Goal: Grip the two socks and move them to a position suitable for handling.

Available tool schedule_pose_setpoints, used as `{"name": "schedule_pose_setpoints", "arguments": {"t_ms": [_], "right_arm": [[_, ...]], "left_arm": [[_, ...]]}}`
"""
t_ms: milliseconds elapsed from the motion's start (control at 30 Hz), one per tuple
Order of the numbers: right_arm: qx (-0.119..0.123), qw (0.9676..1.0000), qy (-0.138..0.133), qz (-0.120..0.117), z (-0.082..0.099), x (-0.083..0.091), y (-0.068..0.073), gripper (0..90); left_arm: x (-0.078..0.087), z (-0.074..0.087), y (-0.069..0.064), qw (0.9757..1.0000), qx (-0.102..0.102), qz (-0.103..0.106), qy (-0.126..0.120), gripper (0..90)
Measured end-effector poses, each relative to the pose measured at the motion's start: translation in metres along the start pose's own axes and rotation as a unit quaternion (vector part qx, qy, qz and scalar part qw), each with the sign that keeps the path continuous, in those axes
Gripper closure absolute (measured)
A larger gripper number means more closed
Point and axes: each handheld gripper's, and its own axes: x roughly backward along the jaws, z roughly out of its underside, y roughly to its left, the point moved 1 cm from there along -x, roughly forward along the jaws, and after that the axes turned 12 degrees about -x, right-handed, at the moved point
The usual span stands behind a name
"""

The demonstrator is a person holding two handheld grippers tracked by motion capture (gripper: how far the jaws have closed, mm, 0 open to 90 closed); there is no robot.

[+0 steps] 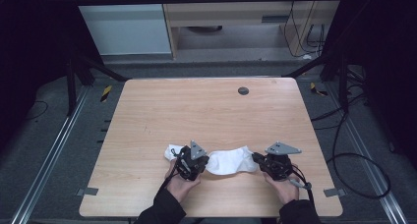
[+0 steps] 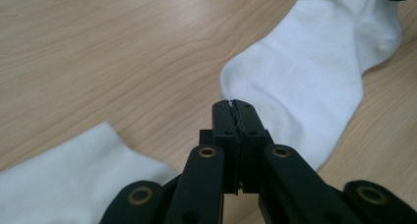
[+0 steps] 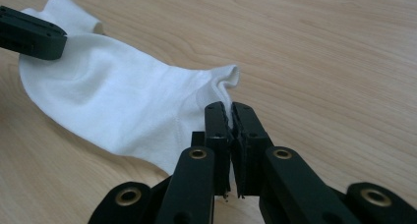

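A white sock (image 1: 228, 160) (image 2: 314, 71) (image 3: 113, 101) stretches between my two grippers near the front edge of the wooden table (image 1: 196, 106). My left gripper (image 1: 205, 163) (image 2: 233, 106) is shut, its tips pinching the sock's rounded end. My right gripper (image 1: 254, 158) (image 3: 230, 108) is shut on the sock's other end, with a fold of fabric caught between the jaws. A second white sock (image 1: 172, 151) (image 2: 64, 180) lies flat on the table just left of my left gripper. In the right gripper view, one jaw of the left gripper (image 3: 29, 32) shows over the far end of the held sock.
A small dark round cap (image 1: 243, 91) is set into the table near its far edge. Black frame posts stand at both far corners, and cables (image 1: 354, 160) loop on the floor to the right. Bare wood lies beyond the socks.
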Motion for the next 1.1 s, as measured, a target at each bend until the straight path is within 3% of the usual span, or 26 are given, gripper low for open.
{"name": "schedule_pose_setpoints", "arguments": {"t_ms": [467, 867, 967, 1100], "right_arm": [[0.011, 0.9994, 0.026, -0.018, 0.01, -0.013, 0.024, 86.3], [0.016, 0.9982, 0.055, -0.013, 0.021, -0.022, 0.029, 84.4], [0.02, 0.9981, 0.058, -0.011, 0.021, -0.023, 0.028, 81.0], [0.023, 0.9986, 0.047, -0.009, 0.021, -0.023, 0.027, 75.4]], "left_arm": [[0.016, 0.034, 0.008, 0.9998, 0.014, 0.0, 0.016, 88.9], [0.007, 0.046, 0.006, 0.9994, 0.006, -0.004, 0.034, 87.6], [0.007, 0.047, 0.006, 0.9993, 0.004, -0.004, 0.036, 84.1], [0.01, 0.05, 0.007, 0.9997, 0.003, -0.008, 0.023, 72.0]]}}
